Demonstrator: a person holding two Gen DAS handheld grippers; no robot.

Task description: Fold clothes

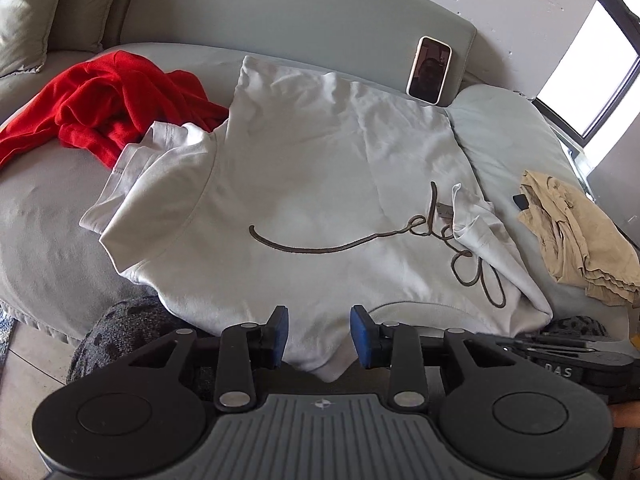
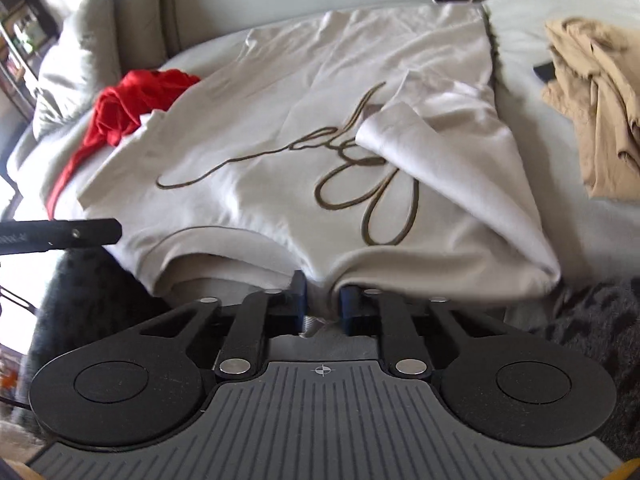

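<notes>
A white T-shirt [image 1: 300, 180] with brown script across its front lies spread on a grey sofa seat [image 1: 40, 208], collar edge toward me. Its right sleeve [image 2: 420, 132] is folded in over the script. My left gripper [image 1: 319, 336] sits at the shirt's near edge; a fold of fabric hangs between its blue pads [image 1: 282, 332], which stand apart and do not visibly press it. My right gripper [image 2: 324, 306] is at the near edge of the T-shirt [image 2: 280, 120], further right, with its jaws nearly together and pinching a bunch of white fabric.
A crumpled red garment [image 1: 108, 108] lies at the shirt's far left. A tan garment [image 1: 576, 232] sits on the right. A phone [image 1: 429, 69] leans against the backrest. A grey cushion [image 1: 28, 12] fills the left corner. Dark speckled fabric [image 1: 120, 332] lies below the seat edge.
</notes>
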